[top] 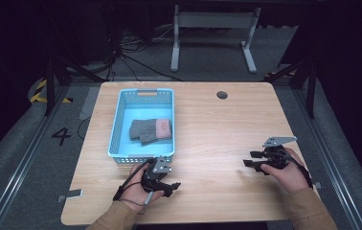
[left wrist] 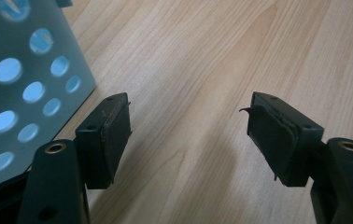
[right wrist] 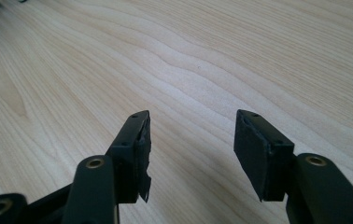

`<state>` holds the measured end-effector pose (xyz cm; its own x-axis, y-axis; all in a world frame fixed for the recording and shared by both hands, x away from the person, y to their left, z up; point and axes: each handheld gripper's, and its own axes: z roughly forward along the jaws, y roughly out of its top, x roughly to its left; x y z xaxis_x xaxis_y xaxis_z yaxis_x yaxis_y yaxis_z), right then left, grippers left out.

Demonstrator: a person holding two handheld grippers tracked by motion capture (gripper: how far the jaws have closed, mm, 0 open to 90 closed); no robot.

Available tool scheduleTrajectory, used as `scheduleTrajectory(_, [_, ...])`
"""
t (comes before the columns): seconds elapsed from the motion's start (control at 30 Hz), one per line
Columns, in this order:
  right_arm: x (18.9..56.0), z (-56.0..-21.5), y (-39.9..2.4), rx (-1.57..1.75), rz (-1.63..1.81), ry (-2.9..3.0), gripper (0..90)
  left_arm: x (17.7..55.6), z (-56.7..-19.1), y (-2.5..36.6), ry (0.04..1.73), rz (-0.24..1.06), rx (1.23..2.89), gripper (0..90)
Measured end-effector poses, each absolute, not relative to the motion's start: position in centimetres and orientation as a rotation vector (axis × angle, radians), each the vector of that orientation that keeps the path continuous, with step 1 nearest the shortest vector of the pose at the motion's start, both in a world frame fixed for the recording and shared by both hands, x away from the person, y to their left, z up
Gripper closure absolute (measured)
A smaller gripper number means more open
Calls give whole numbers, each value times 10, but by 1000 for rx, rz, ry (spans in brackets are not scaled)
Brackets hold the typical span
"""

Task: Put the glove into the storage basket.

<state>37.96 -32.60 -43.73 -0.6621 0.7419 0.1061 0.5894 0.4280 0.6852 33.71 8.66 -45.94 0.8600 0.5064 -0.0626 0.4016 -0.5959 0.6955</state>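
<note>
My left gripper (left wrist: 188,135) sits low over the near-left table (top: 208,124), jaws spread apart with bare wood between them, just at the near edge of the blue basket (top: 119,120). I see that basket's perforated wall (left wrist: 20,88) close beside my left jaw. The grey gloves (top: 150,131) lie inside the basket, toward its near half. My right gripper (right wrist: 191,149) rests at the near-right, jaws apart too, gripping nothing.

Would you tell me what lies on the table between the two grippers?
Nothing: in the high view, bare wood runs from the left gripper to the right gripper. The basket stands farther back.
</note>
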Motion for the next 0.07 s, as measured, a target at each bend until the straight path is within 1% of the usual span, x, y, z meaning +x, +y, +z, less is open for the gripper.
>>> scheduleTrajectory(0.07, [381, -438, -326, 1167, 1055, 2465, 470, 337, -460, 89, 662, 182, 2286, 307])
